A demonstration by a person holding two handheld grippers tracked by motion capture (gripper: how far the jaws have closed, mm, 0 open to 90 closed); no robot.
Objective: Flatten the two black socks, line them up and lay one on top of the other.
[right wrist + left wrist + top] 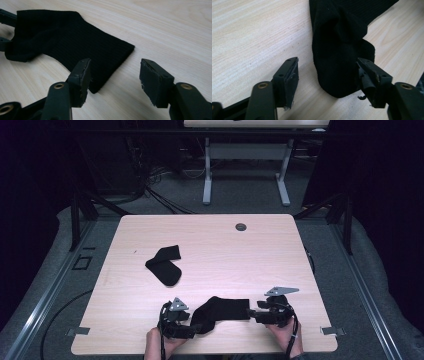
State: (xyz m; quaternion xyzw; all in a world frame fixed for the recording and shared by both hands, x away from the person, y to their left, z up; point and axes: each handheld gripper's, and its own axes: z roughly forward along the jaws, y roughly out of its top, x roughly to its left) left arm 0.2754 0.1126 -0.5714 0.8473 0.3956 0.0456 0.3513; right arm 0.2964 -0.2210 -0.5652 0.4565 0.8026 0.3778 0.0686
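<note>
Rectangular pale wood-grain table top (210,235), showing fine darker streaks running along its length; a small round dark grey grommet (241,227) is sitting near its far edge. Folded black knit sock (165,264), lying toward the table's left half, is showing plain black. Bent black ribbed sock (75,47), lying at the table's near edge, is showing fine parallel ribbing toward its cuff. Black two-jaw left gripper (327,80) and black two-jaw right gripper (113,80) are showing brass-coloured rivets. Grey carpet floor (240,195) is surrounding the table.
</note>
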